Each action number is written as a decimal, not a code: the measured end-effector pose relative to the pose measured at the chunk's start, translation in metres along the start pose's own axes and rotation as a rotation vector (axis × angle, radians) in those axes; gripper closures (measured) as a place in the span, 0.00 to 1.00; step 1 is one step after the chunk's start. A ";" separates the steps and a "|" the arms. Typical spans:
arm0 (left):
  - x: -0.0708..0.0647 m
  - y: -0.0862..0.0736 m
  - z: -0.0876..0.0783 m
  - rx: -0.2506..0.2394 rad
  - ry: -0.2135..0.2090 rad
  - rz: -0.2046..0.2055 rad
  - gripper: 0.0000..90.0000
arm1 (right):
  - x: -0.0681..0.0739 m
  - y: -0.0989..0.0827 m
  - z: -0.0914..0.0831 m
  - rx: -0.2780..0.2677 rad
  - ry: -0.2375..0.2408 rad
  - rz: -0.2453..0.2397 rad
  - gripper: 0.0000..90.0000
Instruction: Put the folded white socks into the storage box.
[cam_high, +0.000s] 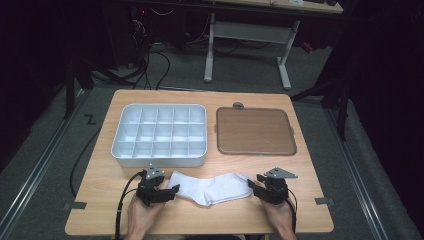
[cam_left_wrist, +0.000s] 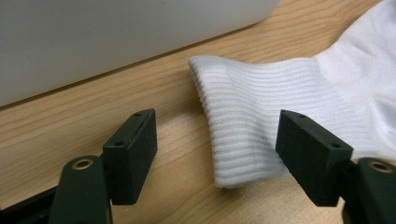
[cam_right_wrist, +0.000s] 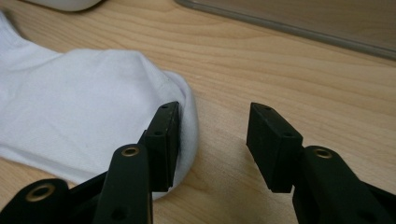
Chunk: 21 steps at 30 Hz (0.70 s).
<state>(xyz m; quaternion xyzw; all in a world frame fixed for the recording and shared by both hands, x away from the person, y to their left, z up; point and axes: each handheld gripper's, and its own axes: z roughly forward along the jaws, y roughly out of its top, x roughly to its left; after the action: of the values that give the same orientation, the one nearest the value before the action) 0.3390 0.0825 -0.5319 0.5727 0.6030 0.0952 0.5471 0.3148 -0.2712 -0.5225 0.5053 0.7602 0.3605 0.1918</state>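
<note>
A white sock (cam_high: 212, 189) lies flat on the wooden table near its front edge, between my two grippers. My left gripper (cam_high: 171, 192) is at the sock's ribbed cuff (cam_left_wrist: 243, 121). Its jaws stand wide apart, with the cuff's end lying on the table between them and the right-hand jaw over the fabric; nothing is pinched. My right gripper (cam_high: 254, 186) is at the sock's toe end (cam_right_wrist: 93, 112). Its jaws are apart too: the left-hand one rests over the toe's rounded edge, and bare wood shows in the gap (cam_right_wrist: 217, 144).
A white tray (cam_high: 120, 131) divided into several compartments stands behind the sock at the left. A flat brown tray (cam_high: 255, 131) with a grey rim sits to its right. Behind the table stand a desk frame and cables.
</note>
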 end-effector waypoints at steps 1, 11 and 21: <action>0.000 0.000 0.000 0.000 0.000 0.000 0.32 | 0.000 0.000 0.000 0.000 0.000 0.000 0.61; -0.003 0.011 -0.001 -0.025 -0.002 -0.085 0.29 | 0.025 0.019 -0.020 -0.075 0.043 -0.077 0.83; -0.009 0.003 0.003 0.028 0.057 -0.053 0.31 | 0.066 0.026 0.002 -0.028 0.159 -0.176 0.89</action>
<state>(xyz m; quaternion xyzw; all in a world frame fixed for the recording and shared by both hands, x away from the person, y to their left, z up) 0.3406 0.0752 -0.5254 0.5611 0.6346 0.0886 0.5240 0.3047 -0.2046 -0.4995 0.4038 0.8092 0.3919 0.1690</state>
